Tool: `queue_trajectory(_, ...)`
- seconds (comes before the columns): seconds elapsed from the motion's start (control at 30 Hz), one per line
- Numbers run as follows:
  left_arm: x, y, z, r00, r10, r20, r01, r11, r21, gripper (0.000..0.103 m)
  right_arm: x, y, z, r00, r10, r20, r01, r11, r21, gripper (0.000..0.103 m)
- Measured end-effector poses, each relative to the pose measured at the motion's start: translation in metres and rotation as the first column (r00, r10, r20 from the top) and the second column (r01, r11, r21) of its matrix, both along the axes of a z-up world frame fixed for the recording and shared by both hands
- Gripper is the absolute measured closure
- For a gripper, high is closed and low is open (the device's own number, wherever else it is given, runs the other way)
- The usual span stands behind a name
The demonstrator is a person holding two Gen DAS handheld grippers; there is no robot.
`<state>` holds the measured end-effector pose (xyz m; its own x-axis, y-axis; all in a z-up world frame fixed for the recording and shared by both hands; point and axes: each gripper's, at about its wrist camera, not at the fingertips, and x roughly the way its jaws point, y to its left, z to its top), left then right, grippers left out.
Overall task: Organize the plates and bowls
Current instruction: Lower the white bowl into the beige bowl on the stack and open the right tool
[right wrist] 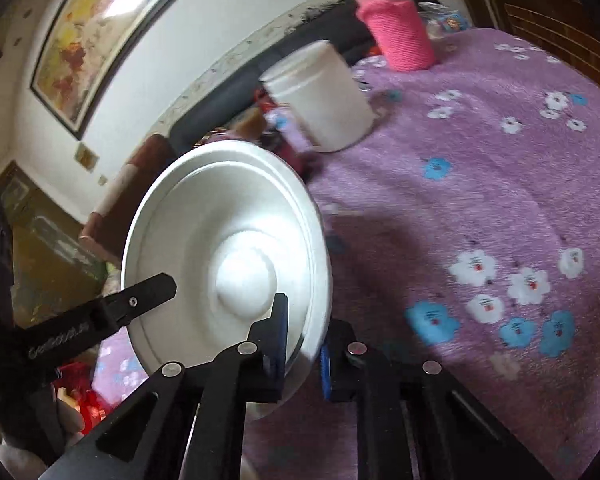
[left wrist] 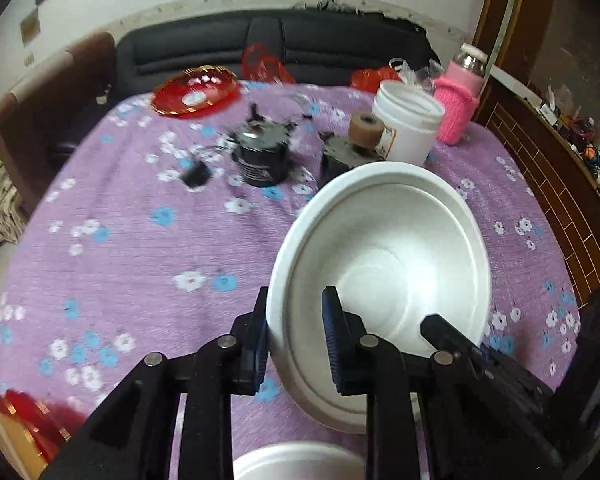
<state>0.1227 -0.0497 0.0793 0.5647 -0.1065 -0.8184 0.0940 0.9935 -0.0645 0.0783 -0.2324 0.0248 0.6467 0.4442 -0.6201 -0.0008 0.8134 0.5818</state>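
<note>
A white bowl hangs tilted above the purple flowered tablecloth, its inside facing the left wrist camera. My left gripper is shut on its left rim, one pad inside and one outside. My right gripper is shut on the opposite rim of the same bowl; one of its fingers shows inside the bowl in the left wrist view. Another white bowl peeks in at the bottom edge under the left gripper. A red plate with a gold rim lies at the far left of the table.
A white plastic tub, a brown tape roll, two black round objects and a bottle in a pink knitted sleeve stand at the back. More red ware sits at the near left corner. A dark sofa lies behind the table.
</note>
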Motion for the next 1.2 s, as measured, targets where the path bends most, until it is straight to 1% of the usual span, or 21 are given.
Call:
queue_trajectory(0.1, -0.021, 0.017, 0.014, 0.999, 0.021, 0.025, -0.022, 1.000, 0.012, 0.081, -0.005, 0.009, 0.006, 0.999, 0.046, 0.023, -0.047, 0.998, 0.043, 0.089)
queue_trajectory(0.17, -0.033, 0.026, 0.020, 0.998, 0.038, 0.041, -0.039, 0.999, 0.017, 0.081, -0.011, 0.019, 0.012, 0.995, 0.084, 0.047, -0.086, 0.995, 0.056, 0.089)
queue_trajectory(0.27, -0.060, 0.043, 0.035, 0.994, 0.063, 0.085, -0.066, 0.998, 0.023, 0.081, -0.020, 0.036, 0.023, 0.986, 0.142, 0.083, -0.148, 0.987, 0.063, 0.089)
queue_trajectory(0.47, -0.117, 0.077, 0.057, 0.982, 0.105, 0.159, -0.107, 0.994, 0.007, 0.080, -0.039, 0.069, 0.038, 0.959, 0.255, 0.122, -0.269, 0.956, 0.115, 0.089)
queue_trajectory(0.53, -0.132, 0.088, 0.060, 0.978, 0.119, 0.172, -0.123, 0.992, 0.009, 0.077, -0.048, 0.083, 0.044, 0.947, 0.292, 0.134, -0.307, 0.946, 0.108, 0.089)
queue_trajectory(0.67, -0.159, 0.110, 0.061, 0.967, 0.160, 0.200, -0.163, 0.987, -0.001, 0.073, -0.070, 0.111, 0.056, 0.925, 0.345, 0.159, -0.358, 0.932, 0.058, 0.089)
queue_trajectory(0.77, -0.177, 0.127, 0.062, 0.960, 0.187, 0.206, -0.185, 0.982, -0.029, 0.071, -0.091, 0.129, 0.062, 0.913, 0.372, 0.167, -0.384, 0.922, 0.048, 0.088)
queue_trajectory(0.83, -0.187, 0.138, 0.063, 0.955, 0.209, 0.211, -0.202, 0.978, -0.057, 0.069, -0.103, 0.144, 0.068, 0.907, 0.384, 0.174, -0.393, 0.919, 0.018, 0.088)
queue_trajectory(0.9, -0.198, 0.149, 0.065, 0.949, 0.227, 0.218, -0.214, 0.973, -0.081, 0.068, -0.114, 0.153, 0.072, 0.903, 0.391, 0.180, -0.397, 0.918, -0.004, 0.088)
queue_trajectory(0.97, -0.207, 0.163, 0.069, 0.944, 0.244, 0.221, -0.224, 0.968, -0.113, 0.068, -0.120, 0.163, 0.078, 0.896, 0.405, 0.182, -0.411, 0.912, -0.005, 0.088)
queue_trajectory(1.07, -0.222, 0.188, 0.072, 0.936, 0.279, 0.214, -0.245, 0.954, -0.172, 0.068, -0.126, 0.178, 0.090, 0.883, 0.428, 0.193, -0.435, 0.900, -0.004, 0.088)
queue_trajectory(1.17, -0.234, 0.209, 0.071, 0.923, 0.325, 0.205, -0.283, 0.936, -0.209, 0.068, -0.135, 0.199, 0.102, 0.862, 0.464, 0.205, -0.468, 0.883, -0.031, 0.089)
queue_trajectory(1.2, -0.237, 0.218, 0.069, 0.918, 0.341, 0.200, -0.297, 0.929, -0.222, 0.068, -0.138, 0.211, 0.106, 0.855, 0.476, 0.206, -0.475, 0.878, -0.057, 0.089)
